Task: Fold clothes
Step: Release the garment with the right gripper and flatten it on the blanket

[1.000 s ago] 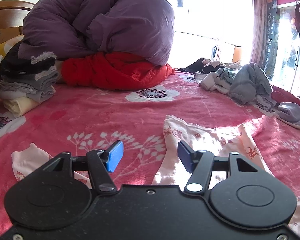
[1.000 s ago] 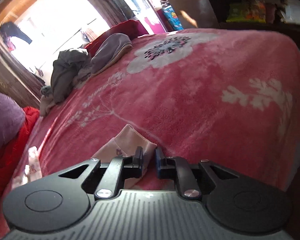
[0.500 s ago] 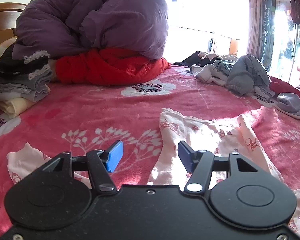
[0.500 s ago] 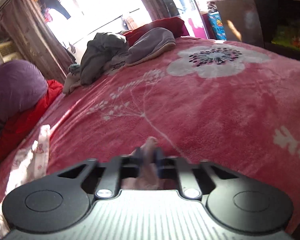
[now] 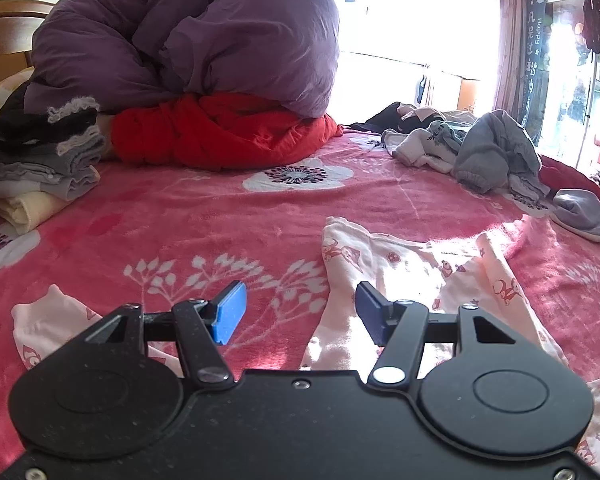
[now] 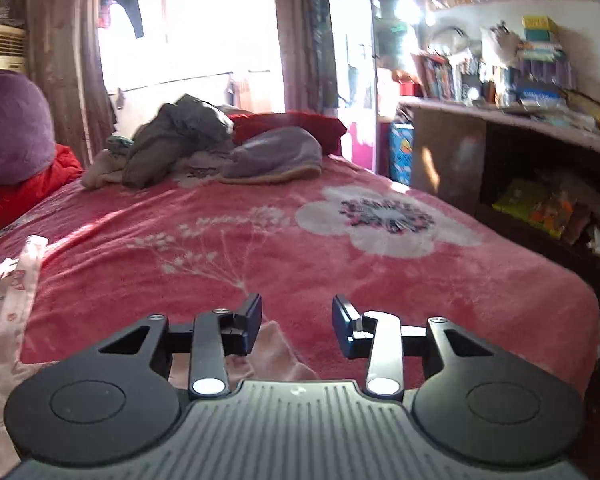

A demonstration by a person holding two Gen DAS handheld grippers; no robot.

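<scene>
A pale pink printed garment [image 5: 420, 272] lies spread on the red floral blanket [image 5: 220, 220], with a sleeve end [image 5: 48, 320] at the lower left. My left gripper [image 5: 298, 314] is open and empty, low over the garment's near edge. In the right wrist view the same garment [image 6: 8, 300] lies at the left and a pink corner of it [image 6: 276, 350] lies just under my right gripper [image 6: 296, 326], which is open and holds nothing.
A purple duvet [image 5: 188, 40] on a red quilt [image 5: 220, 136] fills the back. Folded clothes [image 5: 40, 168] are stacked at the left. A heap of grey clothes [image 5: 480, 152] lies at the back right. Dark shelves [image 6: 540, 168] stand beside the bed's right edge.
My right gripper was shut on the pink corner, has swung upright and opened, letting the corner drop onto the blanket. My left gripper has stayed open and shifted only slightly.
</scene>
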